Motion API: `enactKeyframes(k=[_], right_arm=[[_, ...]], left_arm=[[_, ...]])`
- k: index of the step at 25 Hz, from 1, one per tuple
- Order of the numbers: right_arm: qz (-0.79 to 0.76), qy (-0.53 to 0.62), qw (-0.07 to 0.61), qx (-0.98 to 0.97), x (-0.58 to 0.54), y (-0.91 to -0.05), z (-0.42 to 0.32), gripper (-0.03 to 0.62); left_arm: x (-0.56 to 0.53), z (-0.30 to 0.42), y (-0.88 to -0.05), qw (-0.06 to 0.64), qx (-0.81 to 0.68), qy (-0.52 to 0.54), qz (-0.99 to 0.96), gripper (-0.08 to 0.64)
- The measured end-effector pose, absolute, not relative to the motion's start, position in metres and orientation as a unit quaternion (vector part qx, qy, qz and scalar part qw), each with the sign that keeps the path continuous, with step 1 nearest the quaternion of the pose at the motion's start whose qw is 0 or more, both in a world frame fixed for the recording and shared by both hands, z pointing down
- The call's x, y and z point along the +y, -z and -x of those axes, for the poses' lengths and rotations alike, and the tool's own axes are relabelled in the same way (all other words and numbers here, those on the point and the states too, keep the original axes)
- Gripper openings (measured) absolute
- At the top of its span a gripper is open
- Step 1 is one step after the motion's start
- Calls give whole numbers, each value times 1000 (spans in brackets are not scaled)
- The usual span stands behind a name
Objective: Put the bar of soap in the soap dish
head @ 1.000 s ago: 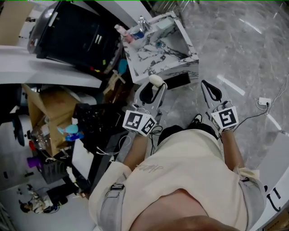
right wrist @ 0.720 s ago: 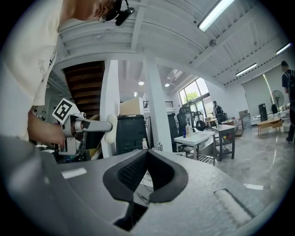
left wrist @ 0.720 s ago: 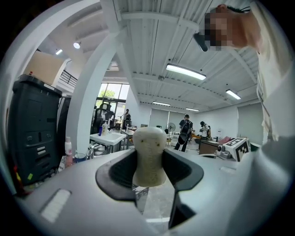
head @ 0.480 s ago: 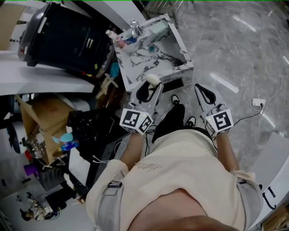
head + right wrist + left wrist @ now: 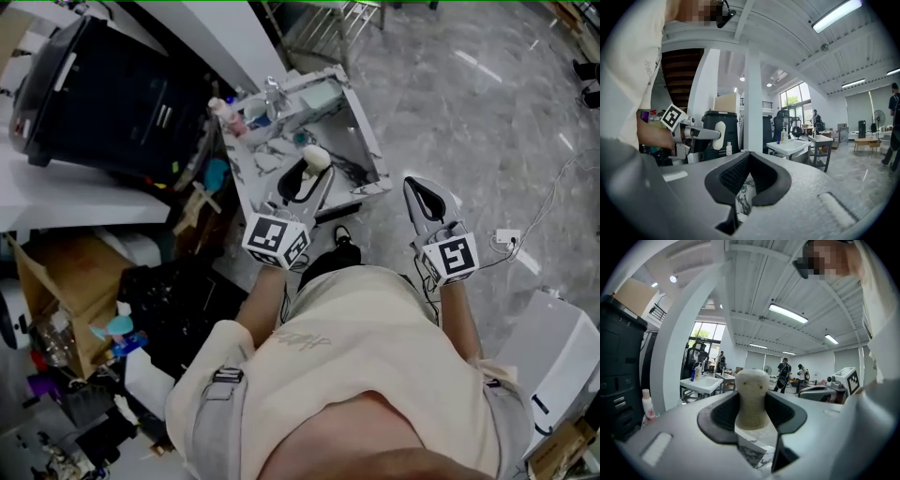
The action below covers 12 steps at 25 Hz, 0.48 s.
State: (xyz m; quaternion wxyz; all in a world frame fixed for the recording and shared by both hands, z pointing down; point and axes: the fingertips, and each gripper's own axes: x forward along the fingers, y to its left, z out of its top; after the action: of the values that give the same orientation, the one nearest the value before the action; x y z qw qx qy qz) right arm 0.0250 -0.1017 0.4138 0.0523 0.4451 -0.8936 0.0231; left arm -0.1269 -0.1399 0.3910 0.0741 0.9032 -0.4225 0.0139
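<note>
Gripping the bar of soap [image 5: 751, 398], left gripper [image 5: 302, 180] hangs over the marble sink counter [image 5: 361, 155]. Right gripper's [image 5: 749, 159] pinched closed, empty.

head: steeply down | tool views: level | shared: left tool [image 5: 312, 169], perhaps sink [image 5: 364, 141]

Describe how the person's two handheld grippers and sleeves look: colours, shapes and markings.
The left gripper and right gripper match: light grey bodies tapering to two jaws lined with black ribbed pads, each carrying a white cube printed with black square markers. The person wears a cream top; its sleeves end above bare forearms.
</note>
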Motion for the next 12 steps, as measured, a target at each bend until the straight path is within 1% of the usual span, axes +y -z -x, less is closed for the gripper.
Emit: enactKeyframes(k=[2, 6, 12], right_arm=[[-453, -19, 54, -890, -119, -410, -23, 0], [-467, -25, 65, -882, -145, -415, -22, 0], [-464, -40, 78, -881, -165, -425, -10, 0]], left_arm=[[-159, 130, -396, 77, -415, -21, -907, 199], [-195, 134, -407, 110, -405, -14, -908, 199], [-234, 139, -427, 123, -400, -37, -907, 199]])
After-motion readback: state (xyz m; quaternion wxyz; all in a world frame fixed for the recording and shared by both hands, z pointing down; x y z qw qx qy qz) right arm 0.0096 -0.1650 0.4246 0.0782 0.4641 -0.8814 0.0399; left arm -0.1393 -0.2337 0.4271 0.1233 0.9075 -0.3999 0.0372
